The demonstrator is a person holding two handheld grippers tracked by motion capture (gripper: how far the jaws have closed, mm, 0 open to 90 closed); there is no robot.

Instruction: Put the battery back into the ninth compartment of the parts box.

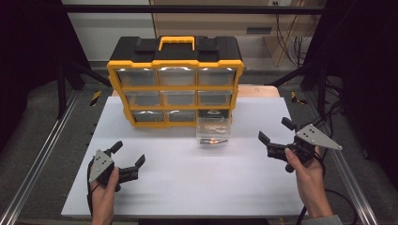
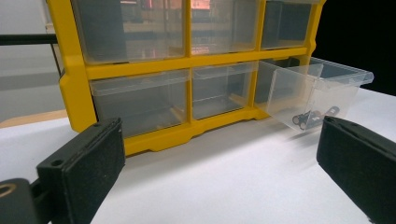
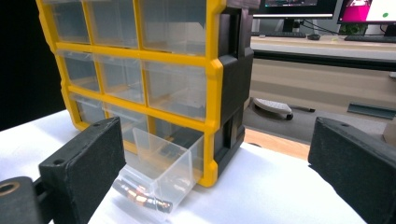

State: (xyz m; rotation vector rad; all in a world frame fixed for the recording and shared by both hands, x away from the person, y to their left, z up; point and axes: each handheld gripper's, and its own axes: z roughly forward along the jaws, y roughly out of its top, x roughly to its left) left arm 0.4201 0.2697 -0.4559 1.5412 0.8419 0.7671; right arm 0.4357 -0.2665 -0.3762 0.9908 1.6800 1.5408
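We start at the fingers: our left gripper (image 1: 130, 159) has its black padded jaws spread wide with nothing between them, and in the left gripper view the pads (image 2: 84, 172) frame bare table. Our right gripper (image 1: 276, 132) is likewise wide open and empty, held just above the white tabletop (image 1: 187, 183) on the right side.

Outward from there, both grippers sit well apart from the work, one at each lower side of the table, both angled inward toward the middle. Between them and farther back stands the yellow-and-black plastic organiser cabinet (image 1: 176, 86) with its three rows of clear drawers. The small clear plastic drawer (image 1: 214, 129) of the bottom right slot is pulled forward out of the frame, its front end resting on the table. Inside it lie a few small dark metal parts (image 2: 310, 117), gathered at the front; from the right gripper view they look partly copper-coloured, though we cannot tell what they are.

We judge that the drawer is the thing in hand, standing open, with neither gripper on it yet. The next move likely calls for one gripper, the right being nearer, to travel in toward the drawer's front. We would either close the jaws on its thin front wall to slide it, or reach down inside for a part, and the second needs a fine, narrow pinch.
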